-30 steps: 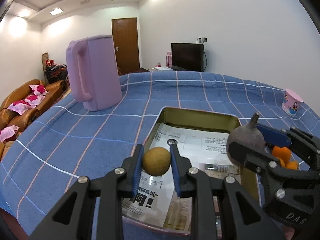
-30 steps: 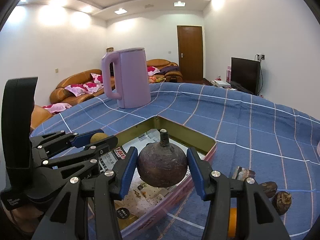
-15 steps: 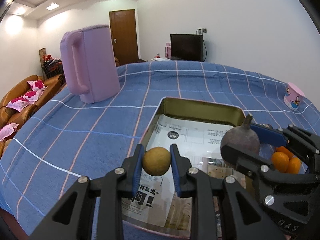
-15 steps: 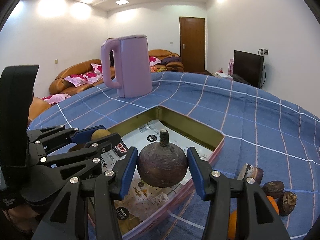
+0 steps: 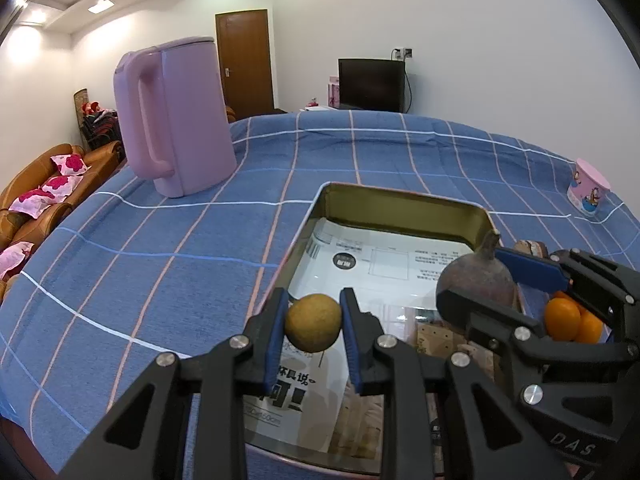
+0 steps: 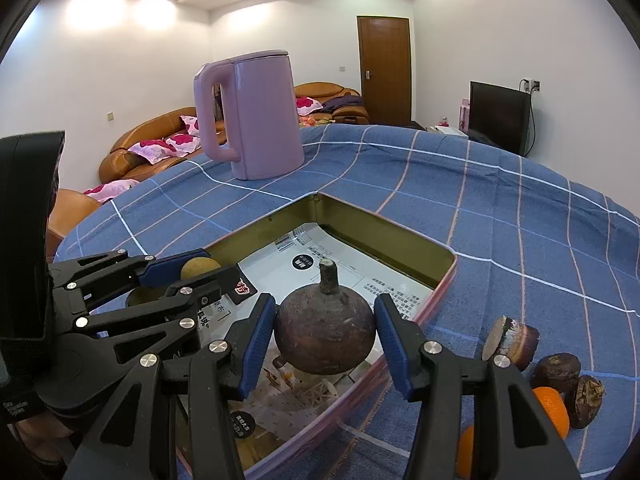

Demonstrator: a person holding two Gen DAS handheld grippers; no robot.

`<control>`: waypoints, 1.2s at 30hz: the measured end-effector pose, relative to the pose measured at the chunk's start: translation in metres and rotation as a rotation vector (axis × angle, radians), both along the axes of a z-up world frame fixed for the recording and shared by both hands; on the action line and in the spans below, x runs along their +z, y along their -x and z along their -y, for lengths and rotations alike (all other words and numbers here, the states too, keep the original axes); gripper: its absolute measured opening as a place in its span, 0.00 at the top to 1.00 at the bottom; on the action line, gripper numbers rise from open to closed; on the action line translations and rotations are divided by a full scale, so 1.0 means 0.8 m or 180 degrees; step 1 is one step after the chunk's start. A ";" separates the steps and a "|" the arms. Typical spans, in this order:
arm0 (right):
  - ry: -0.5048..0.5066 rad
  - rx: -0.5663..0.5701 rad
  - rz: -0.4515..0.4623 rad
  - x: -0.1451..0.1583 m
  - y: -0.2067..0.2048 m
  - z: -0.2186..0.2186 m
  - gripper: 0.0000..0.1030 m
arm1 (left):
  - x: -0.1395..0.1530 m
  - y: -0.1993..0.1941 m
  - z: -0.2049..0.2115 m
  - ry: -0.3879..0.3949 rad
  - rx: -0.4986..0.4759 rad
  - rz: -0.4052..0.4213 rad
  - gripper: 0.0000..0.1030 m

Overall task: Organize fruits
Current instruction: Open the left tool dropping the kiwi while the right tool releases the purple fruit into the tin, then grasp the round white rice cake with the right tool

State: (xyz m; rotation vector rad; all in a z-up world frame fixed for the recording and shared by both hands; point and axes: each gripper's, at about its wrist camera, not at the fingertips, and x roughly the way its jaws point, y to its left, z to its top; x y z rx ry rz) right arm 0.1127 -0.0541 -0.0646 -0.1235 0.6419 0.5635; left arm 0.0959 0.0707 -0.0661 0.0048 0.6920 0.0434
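Note:
My left gripper (image 5: pixel 313 327) is shut on a small round tan fruit (image 5: pixel 313 322) and holds it over the near left part of a rectangular metal tin (image 5: pixel 404 212) lined with printed paper. My right gripper (image 6: pixel 325 330) is shut on a dark purple-brown round fruit with a stem (image 6: pixel 325 330), above the tin's (image 6: pixel 384 236) near right side. In the left wrist view, the right gripper (image 5: pixel 486 280) and its dark fruit (image 5: pixel 476 280) show at the right. The left gripper (image 6: pixel 192 274) with the tan fruit (image 6: pixel 199 268) appears at the left of the right wrist view.
A lilac kettle (image 5: pixel 176 120) stands on the blue checked cloth (image 5: pixel 160 248) behind and left of the tin. Oranges (image 5: pixel 570 318) and dark fruit pieces (image 6: pixel 556 368) lie right of the tin. A pink cup (image 5: pixel 588 192) sits at the far right edge.
Both grippers have tipped down a little over the tin, so the kettle and the room sit higher in both views. Each grip is unchanged.

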 end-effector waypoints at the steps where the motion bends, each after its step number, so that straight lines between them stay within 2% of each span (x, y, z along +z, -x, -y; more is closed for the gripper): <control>1: -0.0007 0.0004 -0.0001 0.000 0.000 0.000 0.48 | 0.000 0.001 0.002 -0.0012 0.0010 0.0006 0.72; 10: -0.0084 -0.0062 0.0048 0.004 0.002 0.006 0.39 | -0.001 0.001 -0.001 -0.0007 0.0014 0.0009 0.70; 13: -0.0105 -0.0142 0.0115 0.007 0.007 0.012 0.35 | 0.001 0.008 0.000 0.0004 0.0003 0.0058 0.62; 18: -0.0088 -0.0276 0.0286 0.018 0.032 0.031 0.34 | 0.012 0.031 0.006 -0.0002 0.0004 0.0231 0.38; 20: -0.0095 -0.0355 0.0343 0.024 0.050 0.050 0.34 | 0.020 0.043 0.010 0.0014 -0.0008 0.0321 0.33; 25: 0.0114 -0.0681 0.0424 0.021 0.090 0.111 0.34 | 0.030 0.063 0.025 0.0084 -0.0099 0.0406 0.30; 30: 0.0211 -0.0977 0.0190 -0.004 0.108 0.164 0.34 | 0.029 0.074 0.052 0.0126 -0.0210 0.0392 0.27; 36: 0.0143 -0.0945 0.0059 -0.017 0.108 0.172 0.34 | 0.025 0.081 0.086 0.0041 -0.0374 0.0340 0.27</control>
